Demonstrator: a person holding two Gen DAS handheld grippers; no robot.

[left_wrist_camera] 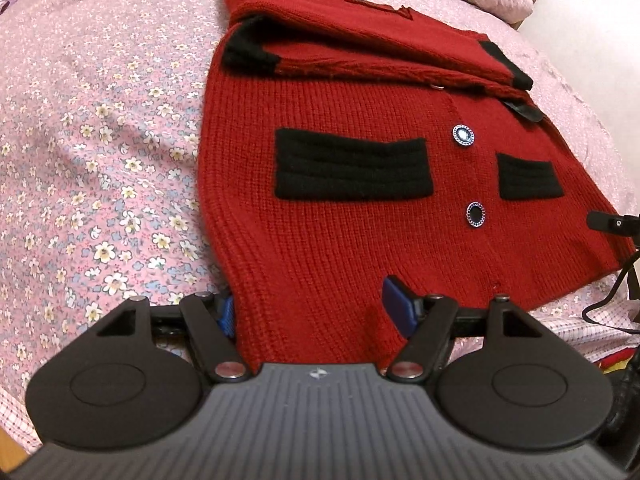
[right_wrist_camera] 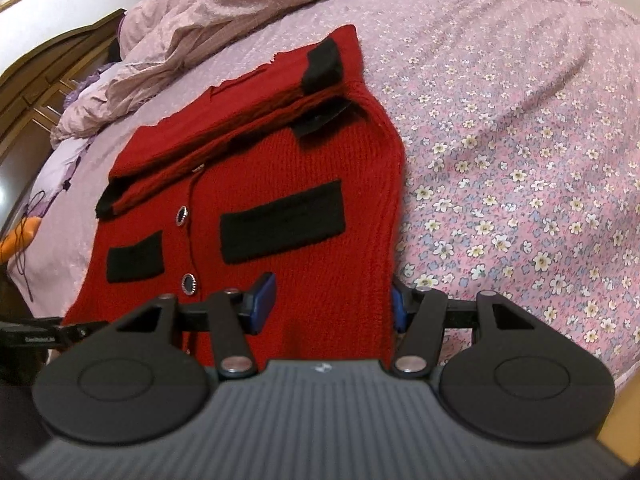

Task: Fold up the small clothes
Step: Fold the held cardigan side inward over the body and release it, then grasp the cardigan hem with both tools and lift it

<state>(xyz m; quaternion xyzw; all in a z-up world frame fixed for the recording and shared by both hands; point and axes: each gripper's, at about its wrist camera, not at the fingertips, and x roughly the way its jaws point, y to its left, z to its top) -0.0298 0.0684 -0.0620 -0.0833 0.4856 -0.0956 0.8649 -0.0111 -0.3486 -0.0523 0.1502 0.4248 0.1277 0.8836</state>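
Observation:
A small red knit cardigan (left_wrist_camera: 340,240) with two black pockets and round buttons lies flat on the bed; it also shows in the right wrist view (right_wrist_camera: 280,160). Both black-cuffed sleeves are folded across its upper part. My left gripper (left_wrist_camera: 312,312) is open, its blue pads on either side of the hem's left corner, with the knit between them. My right gripper (right_wrist_camera: 332,300) is open in the same way around the hem's right corner. The fabric covers most of the left gripper's left pad and the right gripper's right pad.
The bed has a pink floral sheet (left_wrist_camera: 100,140) and a rumpled pink duvet (right_wrist_camera: 240,12) at the head. The other gripper's black tip and cable (left_wrist_camera: 612,224) show at the right edge. Wooden furniture (right_wrist_camera: 48,80) stands at the left.

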